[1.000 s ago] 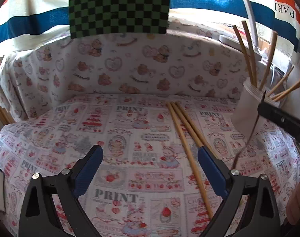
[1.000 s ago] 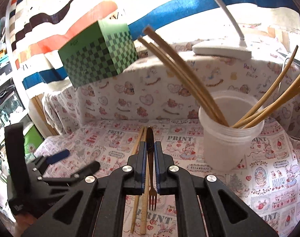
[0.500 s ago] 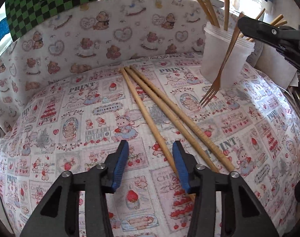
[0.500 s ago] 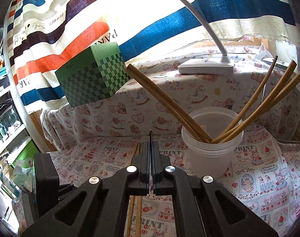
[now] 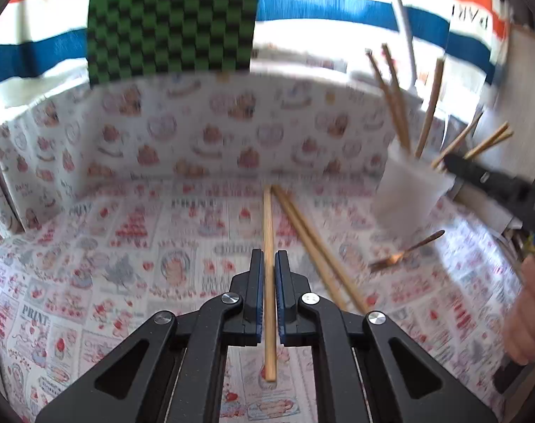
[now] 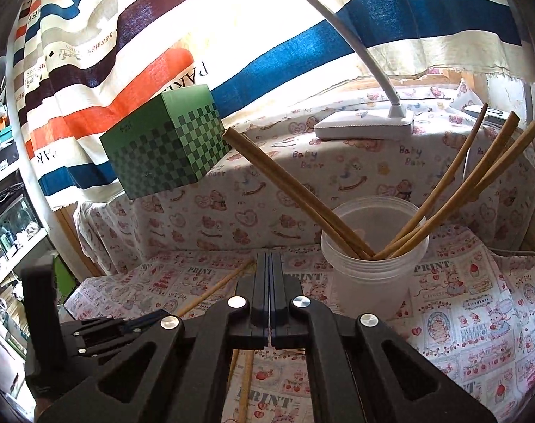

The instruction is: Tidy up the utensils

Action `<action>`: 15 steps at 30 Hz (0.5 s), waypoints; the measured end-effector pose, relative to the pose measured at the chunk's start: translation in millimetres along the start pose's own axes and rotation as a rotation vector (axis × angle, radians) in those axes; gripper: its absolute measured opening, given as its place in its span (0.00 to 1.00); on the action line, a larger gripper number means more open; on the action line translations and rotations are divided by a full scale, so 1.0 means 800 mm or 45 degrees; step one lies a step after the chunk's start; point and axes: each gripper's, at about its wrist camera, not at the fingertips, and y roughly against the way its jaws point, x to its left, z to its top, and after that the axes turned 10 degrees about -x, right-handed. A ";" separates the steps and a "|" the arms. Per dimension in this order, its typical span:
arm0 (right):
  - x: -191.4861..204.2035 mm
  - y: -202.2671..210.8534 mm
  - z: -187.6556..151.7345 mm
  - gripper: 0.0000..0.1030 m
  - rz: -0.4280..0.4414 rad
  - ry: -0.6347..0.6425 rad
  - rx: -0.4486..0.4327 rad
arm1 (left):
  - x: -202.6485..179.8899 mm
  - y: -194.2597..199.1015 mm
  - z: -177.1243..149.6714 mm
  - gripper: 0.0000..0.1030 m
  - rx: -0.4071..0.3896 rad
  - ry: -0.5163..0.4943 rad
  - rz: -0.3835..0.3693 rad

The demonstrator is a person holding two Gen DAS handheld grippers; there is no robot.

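Now the left gripper, black with blue pads, is clamped on one long light-wooden chopstick; its jaws have just been closing, and the stick runs straight between the pads, its near end showing below them over the printed pink-and-white tablecloth. Two more wooden chopsticks lie side by side on the cloth just to the right of the held one, angled away from it.

Right gripper: pads pressed together. In the left wrist view a small metal fork hangs from the tip of that gripper, prongs pointing down-left, just in front of the cup; the picture is blurred, so the exact grip on the handle cannot be told. A hand shows at the right edge there.

Translucent white plastic cup stands on the cloth just right of the right gripper, holding several wooden chopsticks that lean out to both sides.

Behind: a green checkered box, a white desk lamp on the cloth-covered ledge, and a striped curtain.
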 end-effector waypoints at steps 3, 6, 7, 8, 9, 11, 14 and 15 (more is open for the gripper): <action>-0.003 -0.002 0.000 0.01 -0.002 -0.018 0.010 | 0.003 0.025 0.013 0.05 -0.149 0.019 -0.002; -0.008 -0.006 -0.002 0.01 -0.001 -0.044 0.035 | 0.012 0.045 0.021 0.05 -0.255 0.060 -0.010; -0.009 -0.008 -0.003 0.01 0.000 -0.052 0.041 | 0.016 0.050 0.023 0.05 -0.277 0.075 -0.014; -0.010 -0.010 -0.004 0.01 0.002 -0.058 0.050 | 0.018 0.050 0.031 0.05 -0.295 0.088 -0.017; -0.010 -0.012 -0.005 0.01 0.004 -0.061 0.059 | 0.020 0.053 0.032 0.05 -0.307 0.094 -0.017; -0.010 -0.017 -0.008 0.01 0.021 -0.065 0.090 | 0.023 0.058 0.035 0.05 -0.325 0.097 -0.006; -0.006 -0.027 -0.017 0.01 0.019 -0.071 0.144 | 0.021 0.063 0.036 0.05 -0.338 0.084 0.007; -0.004 -0.031 -0.021 0.01 -0.007 -0.065 0.164 | 0.020 0.063 0.036 0.05 -0.339 0.075 0.014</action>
